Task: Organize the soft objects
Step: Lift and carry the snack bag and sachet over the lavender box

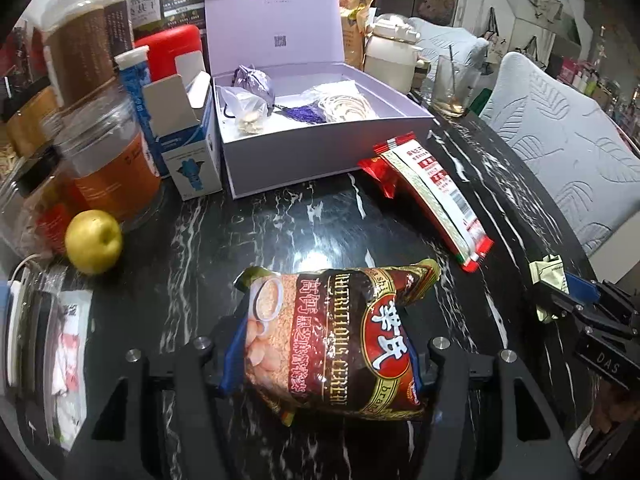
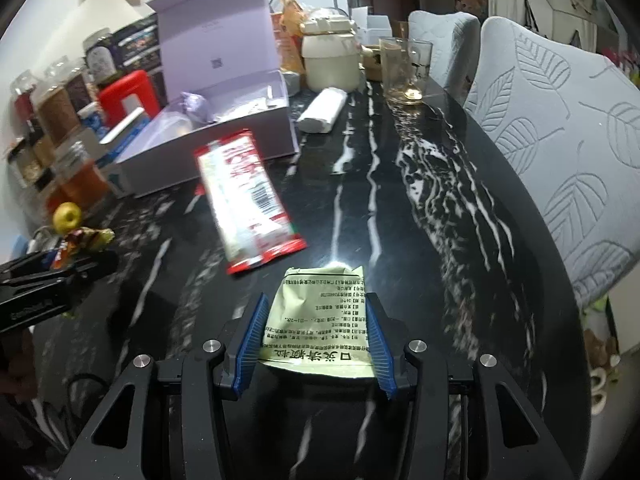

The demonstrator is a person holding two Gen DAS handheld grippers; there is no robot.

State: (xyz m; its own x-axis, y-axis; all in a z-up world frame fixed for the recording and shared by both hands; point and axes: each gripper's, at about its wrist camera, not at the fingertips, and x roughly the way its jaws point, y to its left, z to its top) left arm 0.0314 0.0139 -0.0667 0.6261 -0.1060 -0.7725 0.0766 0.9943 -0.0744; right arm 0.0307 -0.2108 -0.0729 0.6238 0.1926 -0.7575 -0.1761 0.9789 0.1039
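My left gripper (image 1: 322,344) clamps a puffy brown-and-red cereal bag (image 1: 336,340) printed "NUTRITIOUS CEREAL", its blue pads pressed into both sides, the bag held above the black marble-patterned table (image 1: 280,232). My right gripper (image 2: 316,344) squeezes a pale green medicine sachet (image 2: 318,316) covered in small black Chinese print, its top edge crumpled, also over the table near its curved edge. In the left wrist view that sachet (image 1: 548,276) shows as a small folded corner at the right gripper's (image 1: 560,296) tips.

Ahead lies a long red-and-white snack packet (image 1: 432,196), flat on the table, one end just beside the open lavender gift box (image 1: 320,152). Inside the box sit a purple drawstring pouch (image 1: 256,80), a clear plastic bag (image 1: 244,108) and a white woven item (image 1: 344,102). Left of the box stand a small white-and-blue carton (image 1: 188,136) with its flap open, clear jars (image 1: 108,160) with orange labels and a yellow apple (image 1: 94,242). Behind the box are a cream kettle (image 1: 390,56) and a drinking glass (image 1: 454,84); a white wrapped roll (image 2: 322,110) lies beside the box, and leaf-patterned chairs (image 2: 560,140) line the table's right side
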